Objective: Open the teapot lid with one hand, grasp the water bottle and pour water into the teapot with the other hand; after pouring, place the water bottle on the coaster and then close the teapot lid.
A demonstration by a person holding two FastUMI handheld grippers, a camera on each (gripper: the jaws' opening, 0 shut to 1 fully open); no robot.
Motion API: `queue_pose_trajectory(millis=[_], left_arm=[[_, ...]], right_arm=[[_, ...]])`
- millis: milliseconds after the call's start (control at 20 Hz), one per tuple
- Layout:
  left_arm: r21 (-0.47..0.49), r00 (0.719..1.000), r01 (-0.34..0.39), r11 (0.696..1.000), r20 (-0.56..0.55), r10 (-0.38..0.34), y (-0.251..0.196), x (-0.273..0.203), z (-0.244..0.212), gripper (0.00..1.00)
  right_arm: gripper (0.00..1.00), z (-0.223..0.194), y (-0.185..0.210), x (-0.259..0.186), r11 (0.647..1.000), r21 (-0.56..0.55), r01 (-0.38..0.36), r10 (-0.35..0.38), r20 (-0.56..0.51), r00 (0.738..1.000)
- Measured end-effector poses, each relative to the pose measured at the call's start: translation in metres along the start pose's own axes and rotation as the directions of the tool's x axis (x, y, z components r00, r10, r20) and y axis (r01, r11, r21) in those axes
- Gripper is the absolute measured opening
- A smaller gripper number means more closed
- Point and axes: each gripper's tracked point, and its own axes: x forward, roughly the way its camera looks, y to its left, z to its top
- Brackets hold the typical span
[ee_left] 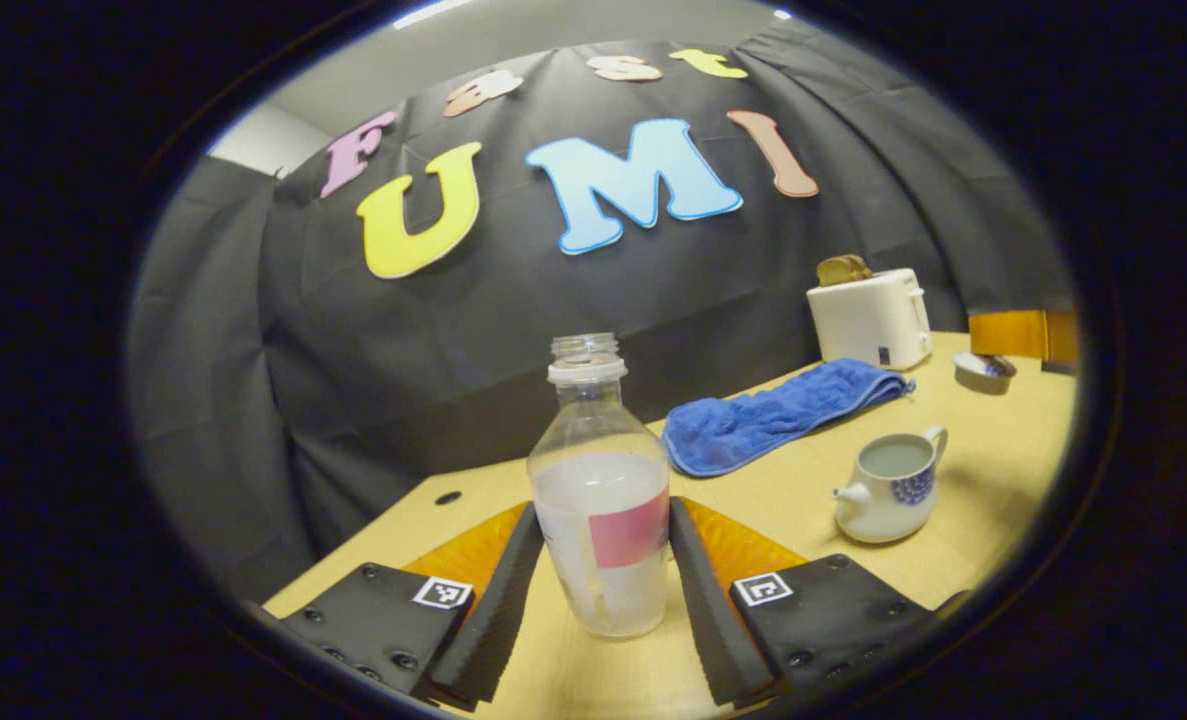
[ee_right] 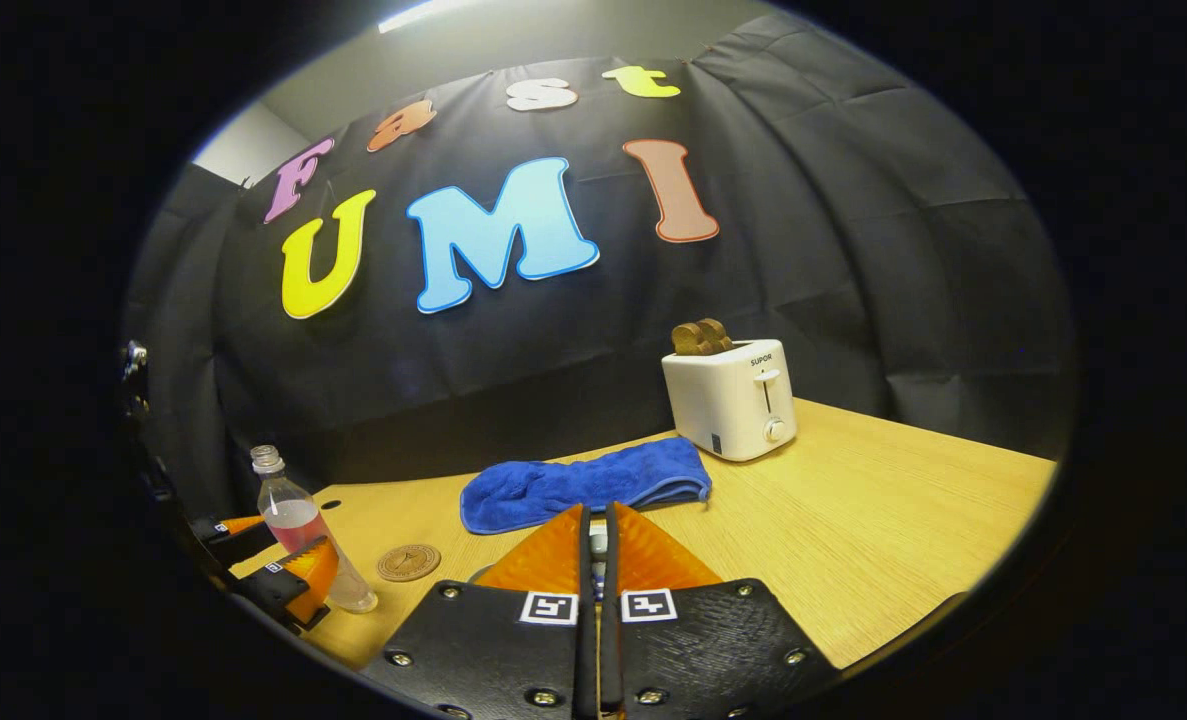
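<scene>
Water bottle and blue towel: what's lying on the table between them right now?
The right gripper view shows a round brown coaster lying flat on the table between the water bottle and the blue towel, apart from both.

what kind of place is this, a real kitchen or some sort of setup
Likely a staged recording booth, not a real kitchen: a black cloth wall backs a wooden table set with kitchen props such as a toaster, a teapot and a blue towel.
</scene>
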Motion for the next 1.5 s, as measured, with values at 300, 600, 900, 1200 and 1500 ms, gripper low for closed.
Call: queue_pose_trajectory(millis=[300,600,900,1200,1500], left_arm=[[0.258,0.999,-0.023,0.966,0.04,0.013,-0.005,-0.003,0.022,0.87],[0.438,0.998,0.041,0.898,0.019,-0.055,-0.03,0.003,0.027,0.88],[0.641,0.993,0.098,0.761,-0.009,-0.12,-0.056,0.007,0.028,0.88],[0.789,0.989,0.105,0.605,-0.017,-0.148,-0.068,-0.002,0.024,0.87],[0.879,0.99,0.076,0.47,-0.01,-0.143,-0.067,0.0,0.027,0.88]], right_arm=[[0.02,-0.005,-0.022,-0.009,1.0,0.026,0.015,-0.015,-0.003,1.0],[0.02,-0.007,-0.038,-0.018,0.999,0.036,0.032,-0.033,0.01,0.999],[0.02,-0.009,-0.044,-0.022,0.997,0.07,0.026,-0.026,0.007,1.0],[0.02,-0.006,-0.044,-0.027,0.998,0.061,0.026,-0.028,0.031,0.999],[0.02,-0.002,-0.043,-0.029,0.998,0.06,0.021,-0.024,0.046,0.999]])
